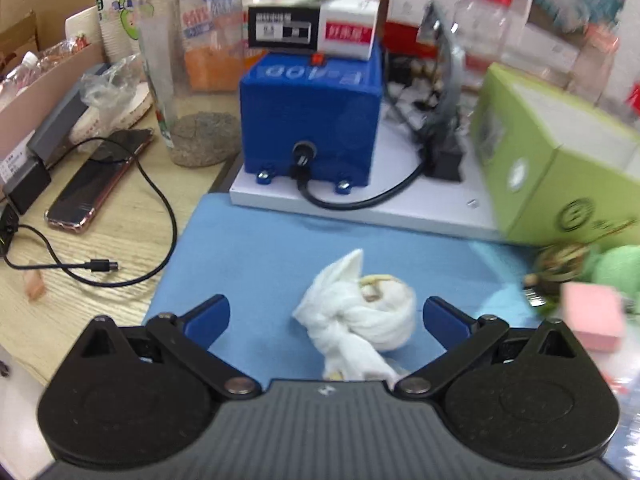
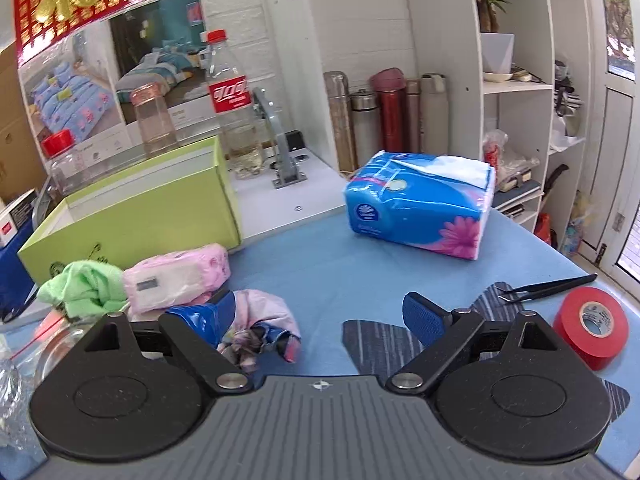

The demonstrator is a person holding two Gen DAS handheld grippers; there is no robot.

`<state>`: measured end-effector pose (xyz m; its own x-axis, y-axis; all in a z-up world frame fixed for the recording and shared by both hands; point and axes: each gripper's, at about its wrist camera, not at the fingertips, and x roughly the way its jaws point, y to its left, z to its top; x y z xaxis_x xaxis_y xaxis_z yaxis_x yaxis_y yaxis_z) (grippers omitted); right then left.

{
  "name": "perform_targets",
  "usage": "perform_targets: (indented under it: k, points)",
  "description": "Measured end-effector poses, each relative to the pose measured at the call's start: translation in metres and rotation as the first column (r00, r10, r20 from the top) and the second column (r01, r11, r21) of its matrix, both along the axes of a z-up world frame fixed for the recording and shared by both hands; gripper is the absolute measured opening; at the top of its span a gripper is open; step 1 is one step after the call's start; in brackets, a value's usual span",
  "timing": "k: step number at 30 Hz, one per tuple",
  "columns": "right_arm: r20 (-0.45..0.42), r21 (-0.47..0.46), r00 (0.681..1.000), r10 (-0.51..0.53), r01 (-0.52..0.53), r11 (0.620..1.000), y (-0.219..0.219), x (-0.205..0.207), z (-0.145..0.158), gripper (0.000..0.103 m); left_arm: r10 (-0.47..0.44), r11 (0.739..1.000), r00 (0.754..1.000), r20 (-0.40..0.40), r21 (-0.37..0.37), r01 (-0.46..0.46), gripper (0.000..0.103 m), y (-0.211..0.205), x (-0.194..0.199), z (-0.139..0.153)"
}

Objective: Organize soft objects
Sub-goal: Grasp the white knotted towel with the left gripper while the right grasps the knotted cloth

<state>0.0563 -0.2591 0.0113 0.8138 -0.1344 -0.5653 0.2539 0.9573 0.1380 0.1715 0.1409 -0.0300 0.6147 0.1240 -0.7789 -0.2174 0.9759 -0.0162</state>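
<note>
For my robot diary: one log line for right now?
left hand-held gripper: open around white cloth bundle | right hand-held gripper: open, empty | green box: open

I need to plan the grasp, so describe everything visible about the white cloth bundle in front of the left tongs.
The white cloth bundle looks like soft, thin fabric twisted and rolled into a loose ball, with one pointed end sticking up and another tail trailing toward the camera. A small yellowish patch shows near its top. It lies on the blue mat, between the open fingers of the left tongs, closer to the right-hand finger; no contact with either is visible. Its near end is hidden behind the tool body.
</note>
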Motion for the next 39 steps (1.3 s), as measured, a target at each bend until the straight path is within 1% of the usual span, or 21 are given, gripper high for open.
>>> perform_targets:
  k: [1,3,4,5,8,9,10,13,15,17,19,21,22,25,27,28,30,32,34,36,39]
  points:
    - [-0.010,-0.015,1.000,0.007,-0.007,1.000,0.001,-0.001,0.000,0.078,0.005,1.000,1.000,-0.007,0.007,-0.005,0.102,0.001,0.003,-0.006]
    - [-0.037,-0.062,0.999,0.015,-0.017,0.998,0.000,-0.002,-0.003,0.078,0.015,1.000,1.000,-0.015,-0.012,-0.015,0.102,0.004,0.005,-0.014]
    - [-0.054,-0.086,0.998,0.015,-0.020,0.996,-0.001,-0.002,-0.004,0.078,0.016,1.000,1.000,0.000,0.007,-0.016,0.102,0.003,0.004,-0.015]
    - [-0.072,-0.105,0.997,0.016,-0.023,0.994,-0.002,0.000,-0.006,0.078,0.014,1.000,1.000,-0.004,0.021,-0.014,0.102,0.002,0.005,-0.016]
    - [-0.107,-0.151,0.994,0.033,-0.050,0.987,-0.002,0.010,-0.009,0.078,0.013,1.000,1.000,-0.001,0.007,-0.013,0.102,0.005,0.005,-0.016]
    - [-0.108,-0.152,0.993,0.047,-0.063,0.986,-0.001,0.013,-0.009,0.078,0.013,1.000,1.000,0.002,0.008,-0.013,0.102,0.006,0.005,-0.016]
    - [-0.100,-0.133,0.992,0.073,-0.086,0.987,-0.001,0.017,-0.008,0.078,0.011,1.000,1.000,0.004,0.015,-0.011,0.102,0.005,0.005,-0.016]
    - [-0.062,-0.011,0.989,0.132,-0.133,0.991,-0.001,0.035,-0.006,0.078,0.008,1.000,1.000,0.014,0.022,-0.009,0.102,0.003,0.004,-0.017]
    - [-0.072,0.019,0.986,0.153,-0.152,0.988,0.000,0.048,-0.010,0.078,0.006,1.000,1.000,0.013,0.021,-0.007,0.102,0.003,0.005,-0.017]
    - [-0.154,-0.004,0.974,0.168,-0.170,0.985,0.005,0.061,-0.020,0.078,0.001,1.000,1.000,0.015,0.022,-0.002,0.102,0.003,0.005,-0.017]
    - [-0.177,-0.004,0.967,0.184,-0.188,0.982,0.000,0.061,-0.025,0.078,-0.001,1.000,1.000,0.017,0.023,0.001,0.102,0.003,0.004,-0.017]
    - [-0.205,0.032,0.956,0.212,-0.210,0.977,-0.014,0.058,-0.023,0.078,-0.002,1.000,1.000,0.022,0.024,0.001,0.102,0.003,0.004,-0.017]
    - [-0.227,0.033,0.947,0.226,-0.225,0.974,-0.022,0.055,-0.021,0.078,-0.001,1.000,1.000,0.025,0.024,0.000,0.102,0.003,0.004,-0.017]
    - [-0.283,-0.037,0.931,0.230,-0.251,0.967,-0.038,0.040,-0.013,0.078,-0.003,1.000,0.999,0.032,0.027,0.002,0.102,0.002,0.003,-0.017]
    - [-0.302,-0.079,0.930,0.208,-0.242,0.967,-0.047,0.027,-0.006,0.078,-0.003,1.000,0.999,0.037,0.028,0.002,0.102,0.002,0.002,-0.017]
    - [-0.294,-0.075,0.936,0.193,-0.224,0.972,-0.050,0.020,-0.003,0.078,-0.003,1.000,0.999,0.039,0.029,0.002,0.102,0.002,0.002,-0.017]
    - [-0.249,-0.036,0.956,0.154,-0.168,0.985,-0.055,0.000,0.000,0.078,-0.005,1.000,0.999,0.044,0.031,0.004,0.102,0.002,0.001,-0.018]
    - [-0.198,-0.018,0.973,0.120,-0.126,0.992,-0.047,-0.026,-0.004,0.078,-0.010,0.999,0.999,0.049,0.031,0.008,0.102,0.002,0.001,-0.018]
    - [-0.189,-0.043,0.975,0.115,-0.125,0.991,-0.033,-0.038,-0.013,0.078,-0.012,0.999,0.999,0.051,0.031,0.010,0.102,0.002,0.000,-0.018]
    - [-0.177,-0.095,0.976,0.129,-0.147,0.985,-0.022,-0.040,-0.018,0.078,-0.011,0.999,0.999,0.054,0.034,0.010,0.102,0.002,0.000,-0.018]
    - [-0.184,-0.144,0.968,0.168,-0.195,0.970,-0.016,-0.022,-0.017,0.078,-0.015,0.999,0.998,0.054,0.033,0.013,0.102,0.002,0.000,-0.018]
